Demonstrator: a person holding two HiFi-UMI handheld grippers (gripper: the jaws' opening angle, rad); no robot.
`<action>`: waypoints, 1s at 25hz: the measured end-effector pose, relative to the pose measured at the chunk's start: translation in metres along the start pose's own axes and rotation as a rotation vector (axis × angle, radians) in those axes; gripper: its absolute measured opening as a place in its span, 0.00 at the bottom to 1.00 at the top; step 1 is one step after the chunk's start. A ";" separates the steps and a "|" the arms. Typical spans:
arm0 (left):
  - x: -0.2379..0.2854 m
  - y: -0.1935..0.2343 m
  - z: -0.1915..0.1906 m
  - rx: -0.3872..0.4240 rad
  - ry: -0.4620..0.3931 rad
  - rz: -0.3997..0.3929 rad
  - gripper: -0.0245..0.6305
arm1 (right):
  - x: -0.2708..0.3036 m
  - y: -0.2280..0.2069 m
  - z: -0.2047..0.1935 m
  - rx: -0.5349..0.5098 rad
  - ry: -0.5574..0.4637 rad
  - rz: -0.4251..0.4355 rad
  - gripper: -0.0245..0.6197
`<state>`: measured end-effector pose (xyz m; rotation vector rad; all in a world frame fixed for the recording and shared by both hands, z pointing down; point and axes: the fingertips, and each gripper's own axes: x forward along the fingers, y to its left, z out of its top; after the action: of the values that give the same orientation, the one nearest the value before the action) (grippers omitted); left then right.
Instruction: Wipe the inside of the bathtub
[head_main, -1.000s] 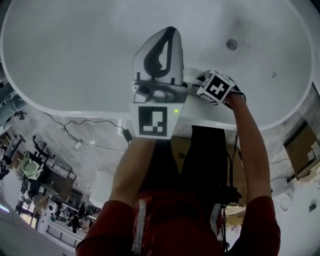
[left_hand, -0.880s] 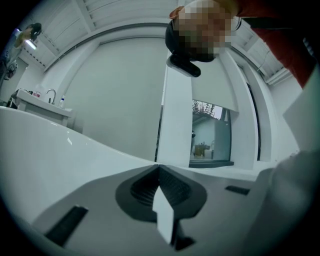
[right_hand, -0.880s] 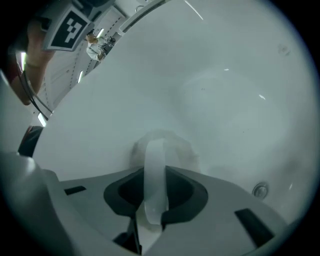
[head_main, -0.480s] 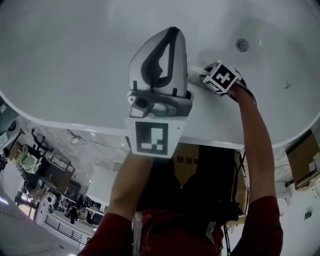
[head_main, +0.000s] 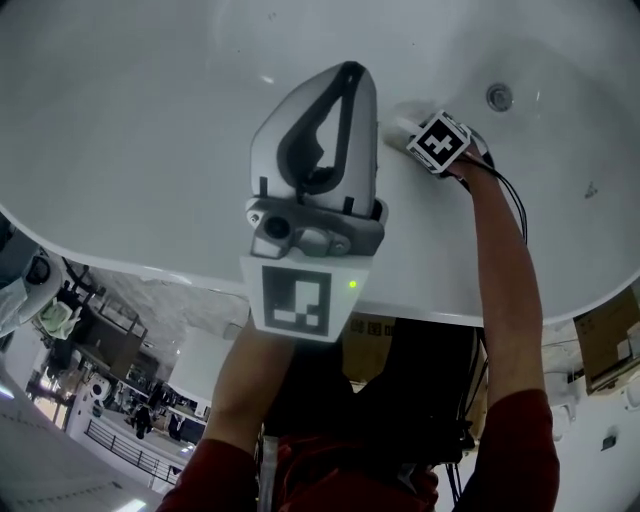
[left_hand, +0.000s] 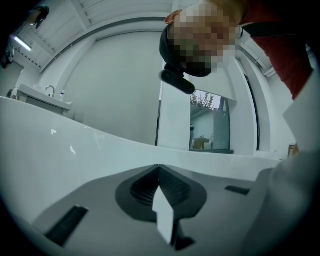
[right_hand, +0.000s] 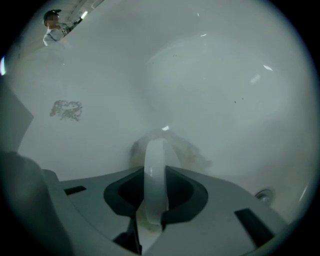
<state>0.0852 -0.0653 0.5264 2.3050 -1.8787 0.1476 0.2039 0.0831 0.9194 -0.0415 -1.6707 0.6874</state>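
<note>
Soft, even room light fills the head view: the glossy white oval bathtub shows only faint grey shading and a few small glints, its rim bowed by the wide lens, and a tiny green lamp glows on the grey-and-white left gripper. The left gripper view is lit by a ceiling strip light at upper left and a daylit window, with black corners and the near gripper body soft. The right gripper view is dim and grey-green inside a dark round vignette, the crumpled pale cloth at its jaws out of focus.
</note>
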 end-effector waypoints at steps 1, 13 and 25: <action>0.000 -0.001 -0.001 0.005 0.005 -0.006 0.06 | 0.004 -0.002 0.002 -0.008 -0.001 -0.004 0.18; -0.004 -0.014 0.017 0.010 -0.001 -0.040 0.06 | -0.038 0.010 0.003 0.007 -0.046 0.030 0.18; -0.032 -0.061 0.092 -0.033 -0.067 -0.140 0.06 | -0.244 0.134 -0.043 -0.207 -0.108 0.050 0.18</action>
<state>0.1362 -0.0400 0.4261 2.4376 -1.7278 0.0215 0.2541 0.1139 0.6435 -0.1970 -1.8452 0.5603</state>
